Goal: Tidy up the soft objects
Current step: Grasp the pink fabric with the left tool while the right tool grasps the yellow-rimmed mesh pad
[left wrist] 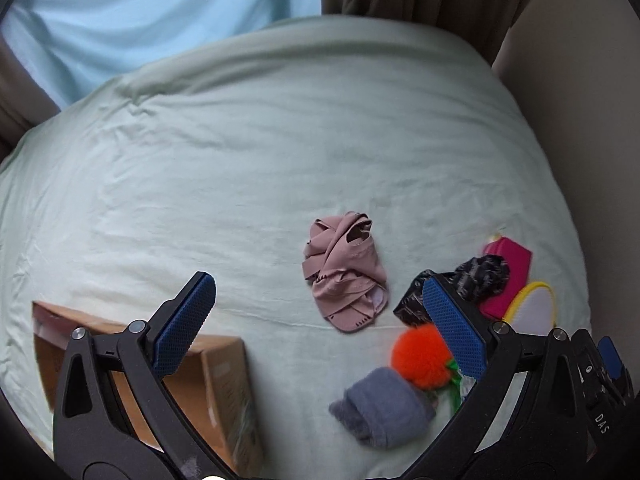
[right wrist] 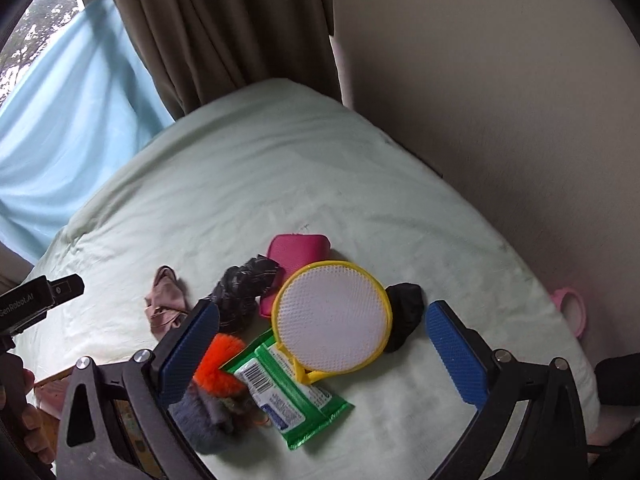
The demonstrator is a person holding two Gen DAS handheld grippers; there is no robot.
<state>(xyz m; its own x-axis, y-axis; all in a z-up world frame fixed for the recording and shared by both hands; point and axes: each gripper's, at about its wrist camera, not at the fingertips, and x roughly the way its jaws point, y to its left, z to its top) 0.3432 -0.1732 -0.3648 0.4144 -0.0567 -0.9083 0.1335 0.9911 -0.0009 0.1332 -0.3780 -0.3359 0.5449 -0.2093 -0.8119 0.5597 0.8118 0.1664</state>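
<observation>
Black tongs (left wrist: 320, 328), blue textured pads (left wrist: 185, 328)

Orange pom-pom (left wrist: 420, 354), dusty-pink garment (left wrist: 344, 276), magenta pouch (right wrist: 298, 254), yellow-rimmed white mesh disc (right wrist: 332, 316), green wipes packet (right wrist: 288, 392).

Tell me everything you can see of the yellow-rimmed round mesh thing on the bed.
The round mesh piece is a flat disc of white netting inside a bright yellow rim, which looks like plastic, with a short yellow tab at its near edge. It lies flat on the pale green bedsheet. Its near edge overlaps the green wipes packet, its far edge covers part of the magenta pouch, and a black cloth sits against its right side. Neither gripper touches it.
</observation>
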